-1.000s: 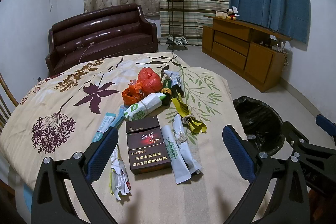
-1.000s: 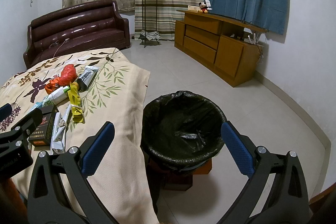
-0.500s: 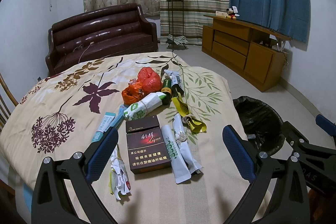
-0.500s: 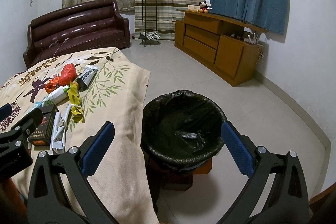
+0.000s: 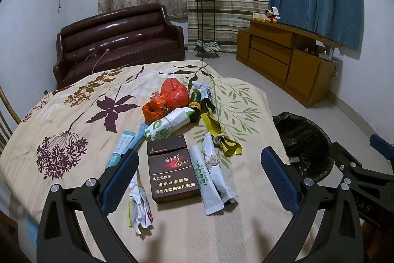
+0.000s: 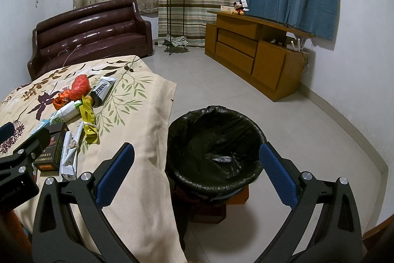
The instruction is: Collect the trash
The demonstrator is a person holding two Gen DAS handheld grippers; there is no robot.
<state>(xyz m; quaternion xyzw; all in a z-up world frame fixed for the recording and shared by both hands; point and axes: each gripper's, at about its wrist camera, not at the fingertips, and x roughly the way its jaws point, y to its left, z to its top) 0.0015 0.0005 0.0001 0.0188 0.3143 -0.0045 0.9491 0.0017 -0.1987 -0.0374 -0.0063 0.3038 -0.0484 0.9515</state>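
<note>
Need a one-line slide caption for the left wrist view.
Open left gripper hovers over a dark cigarette box amid wrappers on the floral tablecloth; black-lined bin waits at right.

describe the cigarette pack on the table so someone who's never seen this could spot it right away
Start at the table draped in a cream floral cloth, then find the line of litter running down its middle. At the near end, between the open left tongs, lies the cigarette pack. It is the only flat, dark maroon box there, printed with gold characters, flanked by crumpled paper and white tubes.
</note>
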